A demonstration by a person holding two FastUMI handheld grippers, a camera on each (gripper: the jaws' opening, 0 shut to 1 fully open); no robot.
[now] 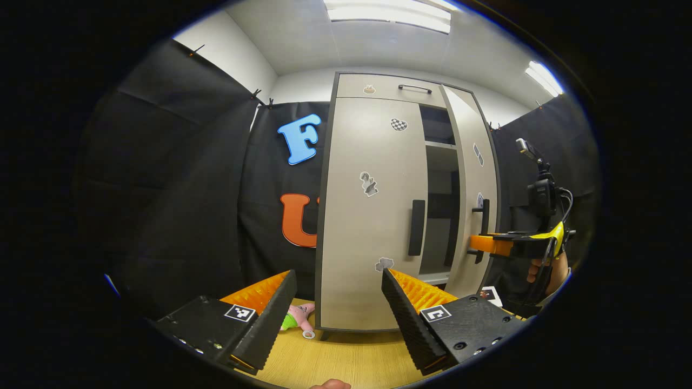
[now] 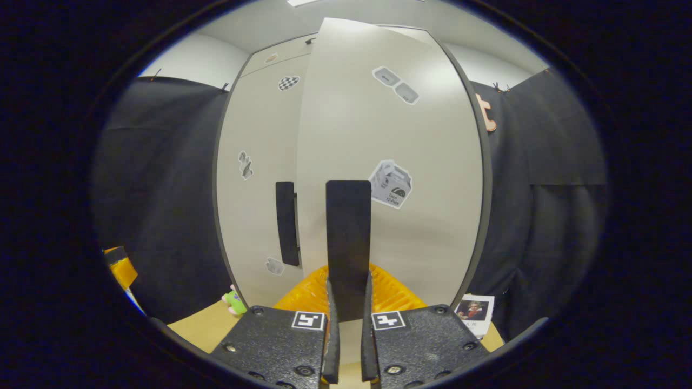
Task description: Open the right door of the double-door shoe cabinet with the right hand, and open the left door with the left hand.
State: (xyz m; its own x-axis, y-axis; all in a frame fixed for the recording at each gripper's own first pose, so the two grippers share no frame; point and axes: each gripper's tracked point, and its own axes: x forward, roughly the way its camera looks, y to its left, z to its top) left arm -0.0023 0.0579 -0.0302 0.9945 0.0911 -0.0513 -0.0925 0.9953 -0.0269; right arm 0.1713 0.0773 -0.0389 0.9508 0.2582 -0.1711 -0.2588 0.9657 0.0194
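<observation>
At the back of the wooden desk (image 1: pixel 346 362) stands the double-door shoe cabinet (image 1: pixel 373 216), pale beige with a dark frame and a drawer (image 1: pixel 389 88) across its top. From the left gripper view, the left door (image 1: pixel 367 216) sits flush and closed, its black vertical handle (image 1: pixel 416 227) untouched, while the right door (image 1: pixel 473 189) is swung partway out, showing a dark gap with shelves (image 1: pixel 440 146) behind it. The left tongs (image 1: pixel 338 294) hover in front of the left door, spread wide with nothing between them. Off to the right in that view, the right tongs (image 1: pixel 478 244) reach the right door's handle (image 1: pixel 485 216), held by a hand (image 1: pixel 540 270). In the right gripper view, the right tongs (image 2: pixel 348 302) are closed tight on the black bar of the right door's handle (image 2: pixel 348 237), which rises between the two fingers, and the right door (image 2: pixel 389 162) fills the space ahead, stickers on its face. A small pink and green plush toy (image 1: pixel 297 317) lies on the desk by the cabinet's left foot, and a small printed card (image 2: pixel 474 312) rests near its right side.
</observation>
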